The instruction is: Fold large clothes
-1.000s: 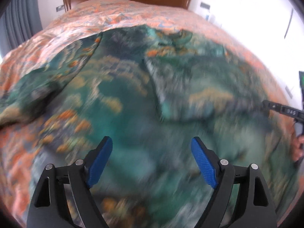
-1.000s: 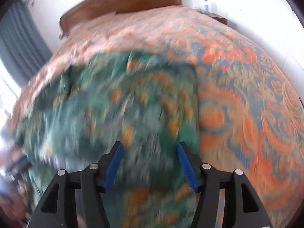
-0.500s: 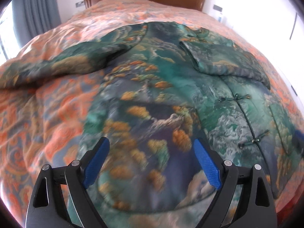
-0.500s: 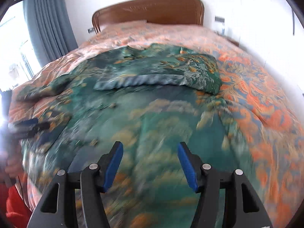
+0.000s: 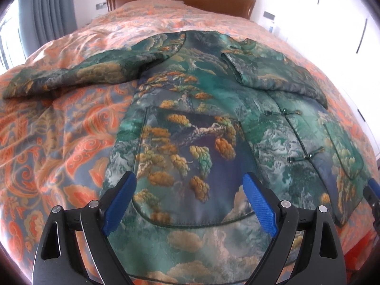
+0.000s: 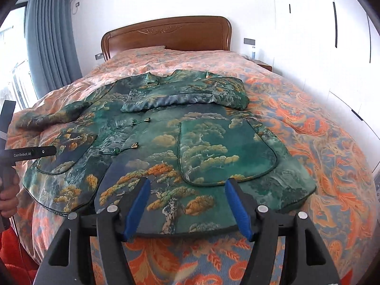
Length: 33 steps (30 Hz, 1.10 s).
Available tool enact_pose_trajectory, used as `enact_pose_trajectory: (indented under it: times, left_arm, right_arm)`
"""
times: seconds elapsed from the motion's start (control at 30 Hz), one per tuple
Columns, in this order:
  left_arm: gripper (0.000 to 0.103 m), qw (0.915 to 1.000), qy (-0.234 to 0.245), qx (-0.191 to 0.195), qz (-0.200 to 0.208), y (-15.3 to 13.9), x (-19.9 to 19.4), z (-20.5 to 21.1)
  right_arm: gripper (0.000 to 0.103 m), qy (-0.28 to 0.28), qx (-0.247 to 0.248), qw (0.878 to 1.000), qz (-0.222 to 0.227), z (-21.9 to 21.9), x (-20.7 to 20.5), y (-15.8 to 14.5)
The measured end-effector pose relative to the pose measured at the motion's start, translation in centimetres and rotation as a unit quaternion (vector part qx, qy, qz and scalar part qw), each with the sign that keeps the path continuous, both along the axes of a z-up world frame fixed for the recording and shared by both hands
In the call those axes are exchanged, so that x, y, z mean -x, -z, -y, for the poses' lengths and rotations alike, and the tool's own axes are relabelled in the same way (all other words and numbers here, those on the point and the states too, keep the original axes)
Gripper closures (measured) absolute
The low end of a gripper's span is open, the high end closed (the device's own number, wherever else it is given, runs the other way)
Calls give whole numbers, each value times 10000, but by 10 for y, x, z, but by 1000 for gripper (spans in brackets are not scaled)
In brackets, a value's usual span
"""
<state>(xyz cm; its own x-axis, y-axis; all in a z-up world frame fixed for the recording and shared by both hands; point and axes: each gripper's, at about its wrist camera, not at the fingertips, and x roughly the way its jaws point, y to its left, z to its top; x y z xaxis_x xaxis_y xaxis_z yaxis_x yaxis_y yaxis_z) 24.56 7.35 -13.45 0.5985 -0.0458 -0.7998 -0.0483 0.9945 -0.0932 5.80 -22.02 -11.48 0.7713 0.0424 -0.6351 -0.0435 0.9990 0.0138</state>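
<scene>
A large green jacket (image 5: pixel 201 123) with a gold pine print lies front up on the bed, collar toward the headboard; it also shows in the right wrist view (image 6: pixel 180 142). One sleeve (image 5: pixel 273 76) is folded across the chest. The other sleeve (image 5: pixel 78 78) lies spread out to the left. My left gripper (image 5: pixel 188 204) is open and empty above the jacket's lower left pocket. My right gripper (image 6: pixel 187 206) is open and empty above the jacket's hem. The left gripper's body (image 6: pixel 30 153) shows at the left edge of the right wrist view.
The jacket rests on an orange and blue patterned bedspread (image 6: pixel 320 142). A wooden headboard (image 6: pixel 166 35) stands at the far end. Grey curtains (image 6: pixel 49 38) hang at the left and white wardrobe doors (image 6: pixel 332 23) stand at the right.
Both grippers have pulled back from low over the jacket toward the foot of the bed. The whole jacket is now in view and both grippers stay open.
</scene>
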Motion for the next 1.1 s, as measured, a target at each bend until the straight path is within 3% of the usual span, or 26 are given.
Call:
enact_pose_trajectory:
  times: [0.27, 0.57, 0.87, 1.0, 1.1]
  left_arm:
    - [10, 9997, 65, -212, 104, -11, 9, -5]
    - [8, 9997, -149, -196, -37, -4, 2, -28]
    - [8, 9989, -346, -313, 9, -16, -9, -57]
    - [8, 9978, -632, -146, 105, -25, -22, -92]
    - [7, 9943, -931, 494, 136, -27, -32, -134]
  right_arm:
    - [36, 50, 151, 9999, 17, -10, 5, 0]
    - [36, 13, 205, 9998, -60, -20, 6, 2]
    - [36, -111, 205, 9995, -190, -31, 5, 9]
    - [36, -154, 254, 9995, -145, -34, 5, 8]
    - [36, -144, 246, 9995, -135, -33, 5, 8]
